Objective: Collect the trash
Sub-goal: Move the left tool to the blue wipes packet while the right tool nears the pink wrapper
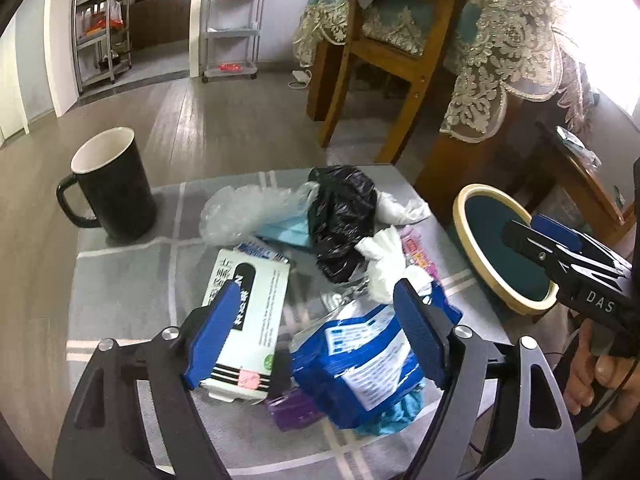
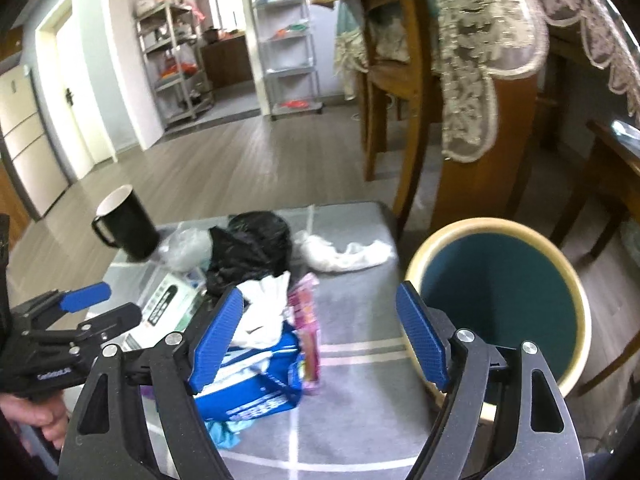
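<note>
A heap of trash lies on a low table with a grey checked cloth (image 1: 128,284): a black plastic bag (image 1: 344,220), a clear bag (image 1: 244,208), white tissue (image 1: 384,264), a pink wrapper (image 1: 418,254), a white glove box (image 1: 248,320) and a blue packet (image 1: 360,364). My left gripper (image 1: 316,332) hovers open over the box and the blue packet, its pads touching neither. My right gripper (image 2: 320,336) is open too, above the cloth to the right of the blue packet (image 2: 248,384) and the pink wrapper (image 2: 306,320), with nothing between its pads.
A black mug (image 1: 116,188) stands at the table's far left corner. A round stool with a teal seat (image 2: 500,280) sits against the table's right side. Wooden chairs and a lace-draped table (image 1: 500,52) stand behind. Metal shelves (image 1: 232,20) line the far wall.
</note>
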